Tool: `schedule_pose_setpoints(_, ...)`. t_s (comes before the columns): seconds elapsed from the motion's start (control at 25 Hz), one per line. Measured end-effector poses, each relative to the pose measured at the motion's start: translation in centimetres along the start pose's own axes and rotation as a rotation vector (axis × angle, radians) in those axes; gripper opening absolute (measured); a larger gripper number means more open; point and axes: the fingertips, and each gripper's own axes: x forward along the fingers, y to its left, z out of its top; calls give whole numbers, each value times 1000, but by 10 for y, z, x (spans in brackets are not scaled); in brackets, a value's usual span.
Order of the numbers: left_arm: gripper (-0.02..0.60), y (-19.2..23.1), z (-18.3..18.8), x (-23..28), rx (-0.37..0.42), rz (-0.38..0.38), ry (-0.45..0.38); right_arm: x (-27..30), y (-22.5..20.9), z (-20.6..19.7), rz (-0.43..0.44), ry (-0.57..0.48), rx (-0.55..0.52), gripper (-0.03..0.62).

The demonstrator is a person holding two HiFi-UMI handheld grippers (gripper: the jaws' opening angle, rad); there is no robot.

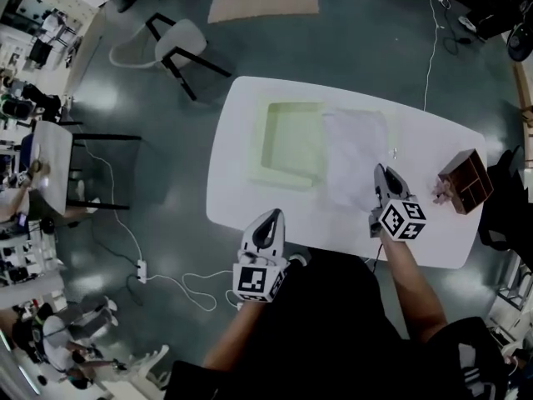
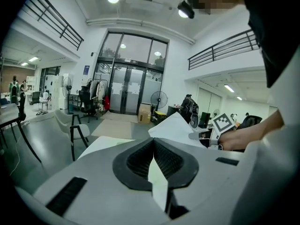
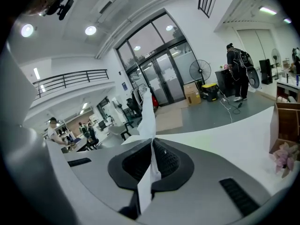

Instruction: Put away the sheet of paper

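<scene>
Left gripper [image 1: 269, 217]: sat nearest, over the near edge of the white table [image 1: 241, 169]; jaws met at the tips, nothing seen held.
Right gripper [image 1: 381, 172]: reached further in over the table, jaws clamped on the sheet's near edge.
Sheet of paper [image 1: 351, 152]: hung from the right gripper alone, rising past its jaws and curling; from above, looked to overlap the tray's right part; contact with the tray could not be told.
Handling: judged very light and limp, prone to flop, crease or tear; thin enough to slip from a loose pinch.
Where to hold: judged best at an edge or corner, with a second pinch on the free far side to keep it flat.
Tray [image 1: 287, 179]: pale green, shallow, lay mid-table; visible left part looked empty, the rest hidden by the sheet.
Wooden organizer [image 1: 468, 177]: stood at the table's right end, apart from the tray; dividers showed, contents too dark to tell.
Pink tuft [image 1: 439, 192]: flower-like, lay just beside the organizer's left side.
White chair [image 1: 179, 44]: stood on the floor beyond the table's far left corner.
</scene>
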Motion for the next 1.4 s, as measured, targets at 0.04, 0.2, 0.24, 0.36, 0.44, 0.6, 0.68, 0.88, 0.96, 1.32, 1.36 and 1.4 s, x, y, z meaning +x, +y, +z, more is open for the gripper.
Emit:
schedule_pose_setpoints(0.04, 3, -2, 0, 8, 2, -8, 8, 8, -6, -2, -4, 9, 9, 0)
schedule_pose_setpoints(0.2, 5, -5, -1, 33, -5, -15, 24, 36, -31, -12, -26, 40, 60, 0)
schedule_pose_setpoints(0.24, 3, -6, -1, 39, -15, -14, 29, 43, -37, -13, -32, 44, 69, 0)
schedule_pose_setpoints(0.36, 5, -5, -6, 54, -38, -6, 59, 65, -50, -19, -38, 60, 92, 0)
schedule_pose_setpoints(0.44, 3, 0, -10, 61, -42, 11, 72, 80, -56, -27, -37, 76, 117, -1)
schedule_pose_setpoints(0.6, 4, 17, -12, 69, -40, 55, 86, 105, -68, -39, -50, 92, 195, 0)
schedule_pose_setpoints(0.68, 5, 22, -10, 71, -50, 73, 100, 113, -71, -45, -59, 102, 223, 0)
schedule_pose_setpoints(0.88, 3, 31, -9, 78, -61, 89, 125, 125, -75, -60, -97, 132, 295, 0)
schedule_pose_setpoints(0.96, 4, 28, -13, 85, -53, 79, 131, 132, -75, -66, -92, 143, 308, 0)
schedule_pose_setpoints(1.32, 5, 11, -28, 95, -61, 50, 165, 156, -53, -91, -59, 218, 344, 0)
schedule_pose_setpoints(1.36, 5, 11, -28, 95, -57, 48, 163, 158, -49, -94, -52, 226, 348, 0)
schedule_pose_setpoints(1.4, 5, 10, -28, 95, -54, 47, 161, 159, -45, -97, -44, 234, 347, 0)
